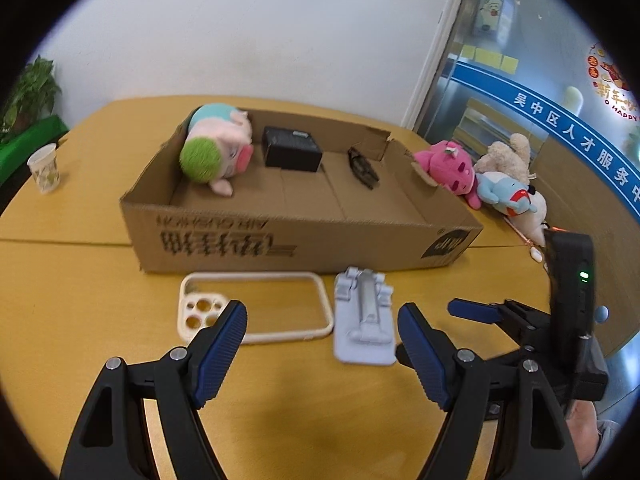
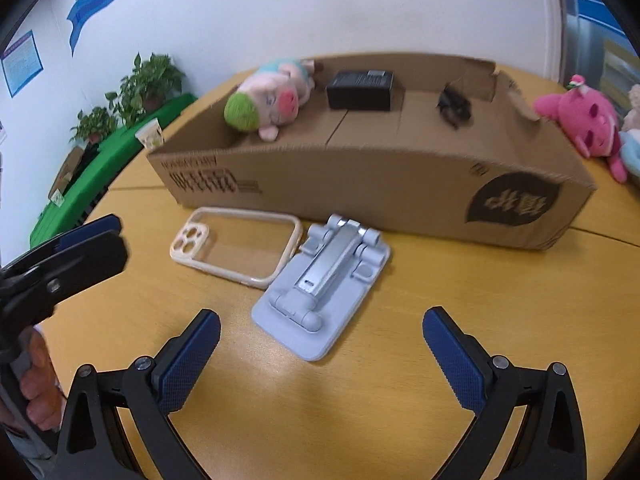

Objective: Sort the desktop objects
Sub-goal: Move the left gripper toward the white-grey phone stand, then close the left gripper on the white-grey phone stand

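Note:
A cream phone case (image 1: 256, 306) (image 2: 236, 246) and a pale blue folded phone stand (image 1: 364, 316) (image 2: 324, 280) lie side by side on the yellow table, just in front of a shallow cardboard box (image 1: 280, 240) (image 2: 360, 184). Inside the box are a pig plush with a green cap (image 1: 218, 152) (image 2: 268, 98), a black box (image 1: 292, 148) (image 2: 360, 90) and a small dark clip (image 1: 363, 168) (image 2: 454, 110). My left gripper (image 1: 322, 322) hovers open over the case and the stand, holding nothing. My right gripper (image 2: 320, 330) is open just short of the stand, also holding nothing.
A pink plush (image 1: 448, 168) (image 2: 580, 124), a blue one (image 1: 506, 194) and a beige one (image 1: 510, 156) lie right of the box. A paper cup (image 1: 44, 168) (image 2: 151, 134) stands at the left. Potted plants (image 2: 136, 92) line a green ledge. A glass door (image 1: 540, 80) is at the right.

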Demonstrator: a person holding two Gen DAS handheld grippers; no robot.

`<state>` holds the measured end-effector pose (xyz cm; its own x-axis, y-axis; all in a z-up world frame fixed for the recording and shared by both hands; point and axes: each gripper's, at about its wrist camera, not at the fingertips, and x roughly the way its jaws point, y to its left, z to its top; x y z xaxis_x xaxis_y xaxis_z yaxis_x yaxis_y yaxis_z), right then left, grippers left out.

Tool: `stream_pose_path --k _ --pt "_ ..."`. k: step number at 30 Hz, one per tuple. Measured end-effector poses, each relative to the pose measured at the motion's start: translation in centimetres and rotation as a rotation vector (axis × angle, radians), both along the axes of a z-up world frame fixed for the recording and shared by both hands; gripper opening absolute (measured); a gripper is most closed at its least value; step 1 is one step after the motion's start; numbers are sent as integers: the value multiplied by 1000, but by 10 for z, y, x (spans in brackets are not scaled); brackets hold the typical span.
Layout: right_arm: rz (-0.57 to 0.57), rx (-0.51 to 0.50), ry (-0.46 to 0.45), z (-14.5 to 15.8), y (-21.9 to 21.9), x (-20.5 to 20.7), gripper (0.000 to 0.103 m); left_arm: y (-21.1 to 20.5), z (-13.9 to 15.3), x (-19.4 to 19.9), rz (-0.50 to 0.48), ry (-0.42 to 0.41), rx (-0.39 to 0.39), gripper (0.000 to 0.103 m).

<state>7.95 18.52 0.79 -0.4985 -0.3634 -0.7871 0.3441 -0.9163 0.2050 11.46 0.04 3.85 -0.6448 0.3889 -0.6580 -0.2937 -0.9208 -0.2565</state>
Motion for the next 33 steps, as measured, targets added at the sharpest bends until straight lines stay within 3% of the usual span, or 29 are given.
stream_pose_path --k 8,13,16,20,22,25,28,33 --pt "0 101 -29 -41 -30 -22 103 -25 -22 8 28 -52 7 78" --pt "1 139 15 -44 -30 -15 102 -23 -29 1 10 -70 11 78" --pt "-16 149 19 -44 -15 -14 95 -18 -30 -5 -13 -85 31 78" --pt "-46 99 2 -39 17 -8 81 -3 -32 -13 -46 -91 47 78" --pt "-53 65 -7 -37 28 -6 79 12 -35 -20 -82 -114 67 78" --pt "-46 33 -14 -36 35 -5 79 34 -42 -30 -137 -160 118 78" --pt "-29 -3 -18 -36 36 -6 86 56 -51 -44 -174 -229 148 78" --pt "-14 -6 -7 -36 30 -9 84 82 -65 -67 -197 -318 188 78"
